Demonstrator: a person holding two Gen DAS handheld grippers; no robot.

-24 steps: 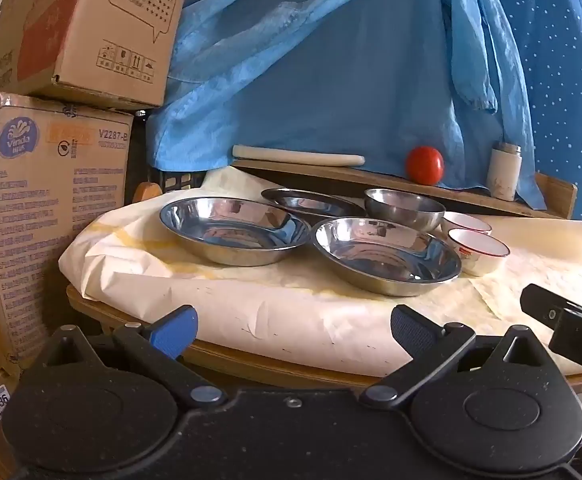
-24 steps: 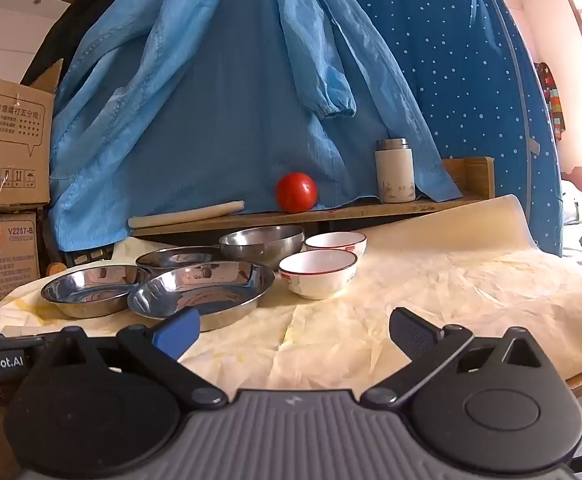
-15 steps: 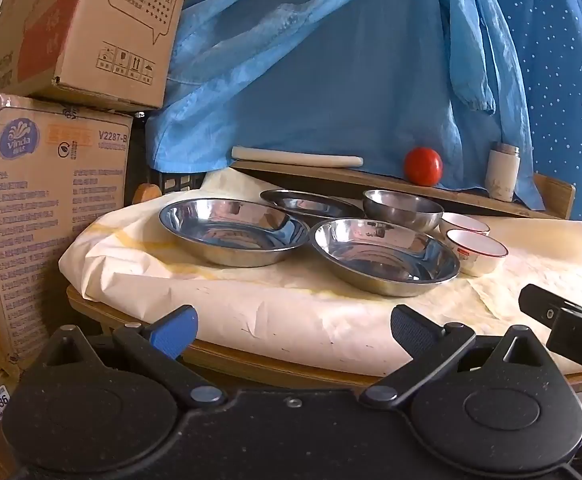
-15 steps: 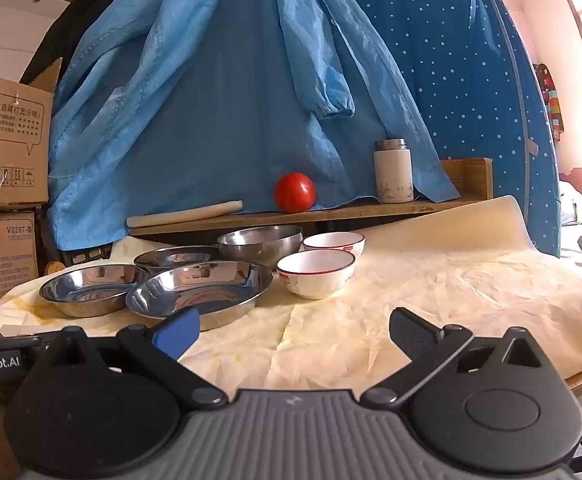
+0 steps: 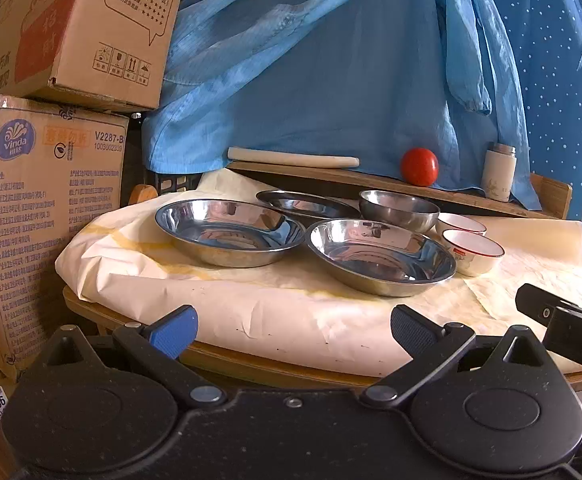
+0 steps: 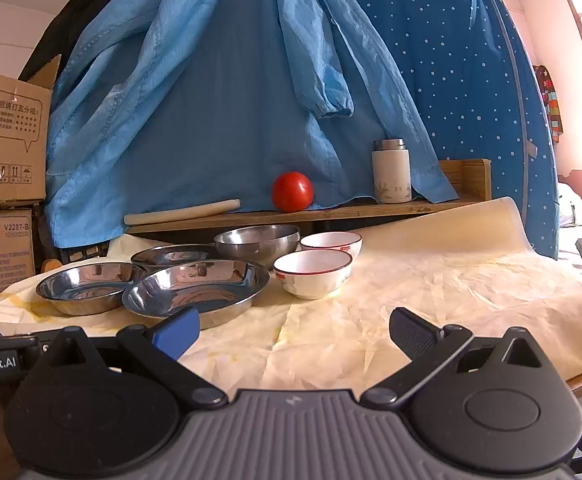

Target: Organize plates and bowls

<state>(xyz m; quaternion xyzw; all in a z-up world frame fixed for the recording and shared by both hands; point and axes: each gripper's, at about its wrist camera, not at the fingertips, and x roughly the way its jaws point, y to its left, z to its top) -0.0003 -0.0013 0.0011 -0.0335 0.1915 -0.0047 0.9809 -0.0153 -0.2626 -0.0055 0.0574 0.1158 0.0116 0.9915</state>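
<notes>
Three shallow steel plates stand on the paper-covered table: a left one (image 5: 229, 232), a near one (image 5: 381, 254) and a far one (image 5: 305, 204). A steel bowl (image 5: 399, 210) sits behind them. Two white red-rimmed bowls stand to the right, one nearer (image 5: 473, 252) and one farther (image 5: 461, 224). In the right wrist view the near plate (image 6: 195, 292), steel bowl (image 6: 257, 242) and nearer white bowl (image 6: 313, 272) show. My left gripper (image 5: 293, 326) is open and empty at the table's front edge. My right gripper (image 6: 293, 330) is open and empty over the paper.
Stacked cardboard boxes (image 5: 47, 184) stand left of the table. A wooden shelf (image 6: 331, 212) behind the dishes carries a red tomato (image 6: 292, 191), a white flask (image 6: 391, 172) and a rolling pin (image 6: 183, 212). Blue cloth (image 6: 231, 100) hangs behind. The right gripper's body (image 5: 567, 328) shows at the right.
Both grippers have drifted slightly; the dishes sit a little lower and to the left in the views. Nothing was taken hold of or moved.
</notes>
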